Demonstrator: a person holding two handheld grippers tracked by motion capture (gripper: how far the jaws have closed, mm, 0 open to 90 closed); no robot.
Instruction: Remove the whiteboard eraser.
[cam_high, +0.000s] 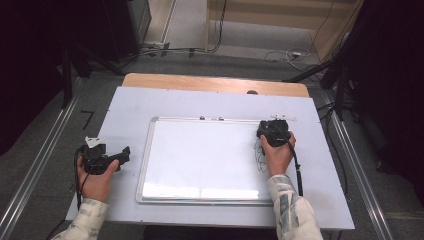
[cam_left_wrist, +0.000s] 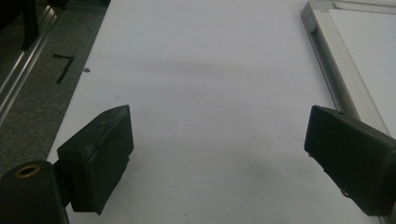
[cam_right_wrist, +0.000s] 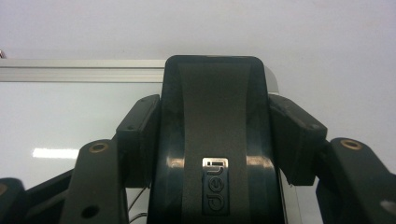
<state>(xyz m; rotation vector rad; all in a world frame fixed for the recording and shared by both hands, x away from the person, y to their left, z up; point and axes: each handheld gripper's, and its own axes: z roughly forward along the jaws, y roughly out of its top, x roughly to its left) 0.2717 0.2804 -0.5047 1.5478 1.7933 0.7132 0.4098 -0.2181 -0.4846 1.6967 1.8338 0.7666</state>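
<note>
Jaws: right gripper (cam_right_wrist: 215, 140) clamped on black whiteboard eraser (cam_right_wrist: 215, 140), pads pressing both long sides; left gripper (cam_left_wrist: 215, 149) wide open, nothing between, idle over white table cover (cam_high: 125, 105) left of board. Whiteboard (cam_high: 200, 160) flat at table centre, scribble (cam_high: 260, 155) near right edge. Eraser sits at board's far right corner, just beyond scribble. Handling guess: light, rigid plastic shell, smooth so may slip; side grip at mid-body looks right, keep it flat for wiping.
</note>
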